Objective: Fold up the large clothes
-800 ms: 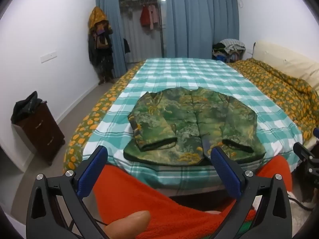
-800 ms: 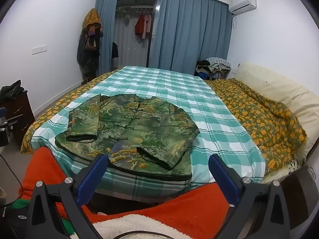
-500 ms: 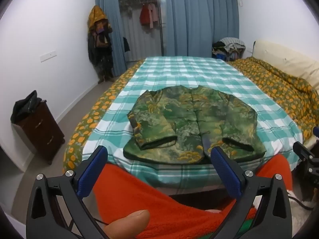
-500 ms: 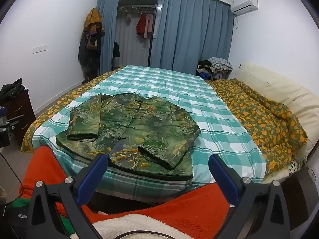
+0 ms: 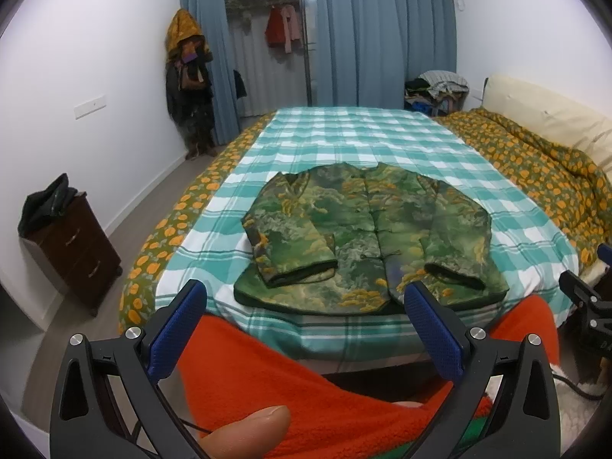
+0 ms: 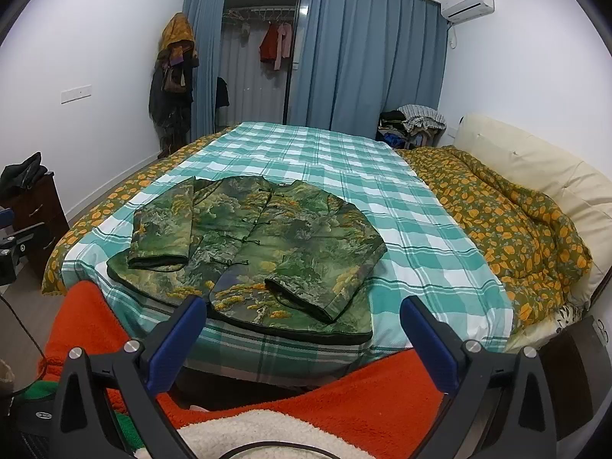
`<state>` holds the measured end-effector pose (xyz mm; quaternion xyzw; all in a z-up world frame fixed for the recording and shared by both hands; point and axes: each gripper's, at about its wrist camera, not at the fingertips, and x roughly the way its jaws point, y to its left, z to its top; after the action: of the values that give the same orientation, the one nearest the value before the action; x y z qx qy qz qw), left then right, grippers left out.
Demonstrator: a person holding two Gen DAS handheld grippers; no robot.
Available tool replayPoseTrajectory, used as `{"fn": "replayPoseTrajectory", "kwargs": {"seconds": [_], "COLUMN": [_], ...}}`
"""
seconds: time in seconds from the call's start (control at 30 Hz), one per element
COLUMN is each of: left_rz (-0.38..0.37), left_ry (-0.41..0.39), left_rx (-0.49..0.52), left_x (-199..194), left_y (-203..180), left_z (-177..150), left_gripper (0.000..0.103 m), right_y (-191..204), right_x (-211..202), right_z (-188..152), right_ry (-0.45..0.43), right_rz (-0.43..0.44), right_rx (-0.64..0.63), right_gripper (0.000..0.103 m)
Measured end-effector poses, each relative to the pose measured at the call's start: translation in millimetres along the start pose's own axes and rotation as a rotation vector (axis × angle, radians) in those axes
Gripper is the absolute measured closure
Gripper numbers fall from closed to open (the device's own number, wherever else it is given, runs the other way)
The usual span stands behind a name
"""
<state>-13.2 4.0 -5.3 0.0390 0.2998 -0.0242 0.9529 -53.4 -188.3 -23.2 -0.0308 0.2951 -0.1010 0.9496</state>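
Observation:
A green and yellow patterned jacket (image 5: 367, 237) lies flat on the teal checked bedspread (image 5: 363, 141), front up, both sleeves folded in over the body, hem toward me. It also shows in the right wrist view (image 6: 260, 248). My left gripper (image 5: 306, 302) is open and empty, held short of the bed's near edge, in front of the hem. My right gripper (image 6: 302, 315) is open and empty, also short of the near edge, before the jacket's right half. Neither touches the jacket.
An orange-flowered quilt (image 6: 508, 225) is bunched along the bed's right side by a cream headboard (image 6: 535, 164). A dark nightstand (image 5: 76, 244) stands left of the bed. The person's red fleece (image 5: 306, 390) fills the foreground. Blue curtains (image 6: 363, 57) hang behind.
Both views have drifted very slightly; the jacket sits a touch lower and closer in frame. The jacket itself has not moved and both grippers stay open.

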Motion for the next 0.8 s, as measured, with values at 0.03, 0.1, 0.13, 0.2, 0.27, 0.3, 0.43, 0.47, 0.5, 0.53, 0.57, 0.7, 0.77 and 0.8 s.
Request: {"fn": "replayPoseTrajectory", "kwargs": {"seconds": [0.03, 0.1, 0.13, 0.2, 0.27, 0.3, 0.43, 0.47, 0.5, 0.53, 0.57, 0.7, 0.77, 0.8], "left_rz": [0.002, 0.004, 0.005, 0.005, 0.003, 0.002, -0.004, -0.004, -0.004, -0.006, -0.007, -0.014, -0.018, -0.019], "left_ry": [0.004, 0.011, 0.013, 0.014, 0.012, 0.010, 0.011, 0.011, 0.011, 0.011, 0.011, 0.014, 0.019, 0.022], "left_rx": [0.002, -0.001, -0.001, -0.001, -0.002, -0.002, 0.008, 0.011, 0.014, 0.016, 0.018, 0.031, 0.037, 0.039], "left_x": [3.8, 8.1, 8.1, 7.9, 6.6, 5.9, 7.5, 8.0, 8.0, 7.4, 7.2, 7.9, 8.6, 9.1], "left_y": [-1.7, -3.0, -3.0, -4.7, -5.4, -6.0, -6.5, -6.3, -7.2, -6.5, -6.6, -8.6, -9.9, -10.2], "left_z": [1.6, 6.5, 6.2, 6.8, 6.5, 6.4, 7.8, 7.9, 7.9, 7.7, 7.5, 6.1, 5.4, 5.1], "left_gripper": [0.000, 0.000, 0.000, 0.000, 0.000, 0.000, 0.000, 0.000, 0.000, 0.000, 0.000, 0.000, 0.000, 0.000], "right_y": [-0.4, -0.5, -0.6, -0.6, -0.6, -0.7, -1.0, -0.6, -0.4, -0.3, -0.4, -0.1, 0.5, 1.4], "right_x": [0.3, -0.7, -0.6, -0.5, -0.6, -0.7, -0.4, -0.7, -0.8, -0.8, -0.4, 0.7, 1.2, 1.5], "right_z": [0.0, 0.8, 0.8, 1.1, 1.5, 1.7, 1.9, 2.2, 2.3, 2.2, 2.0, 1.9, 1.7, 0.9], "right_ry": [0.000, 0.000, -0.001, 0.000, 0.000, 0.001, -0.001, -0.001, 0.000, 0.000, -0.001, 0.003, 0.006, 0.006], "right_rz": [0.001, 0.000, 0.001, -0.001, -0.001, -0.001, -0.001, -0.001, -0.001, 0.000, 0.000, 0.004, 0.007, 0.008], "right_rx": [0.001, 0.001, 0.000, 0.001, 0.001, 0.001, 0.000, 0.000, 0.000, 0.000, 0.002, 0.004, 0.004, 0.003], "right_gripper": [0.000, 0.000, 0.000, 0.000, 0.000, 0.000, 0.000, 0.000, 0.000, 0.000, 0.000, 0.000, 0.000, 0.000]}}
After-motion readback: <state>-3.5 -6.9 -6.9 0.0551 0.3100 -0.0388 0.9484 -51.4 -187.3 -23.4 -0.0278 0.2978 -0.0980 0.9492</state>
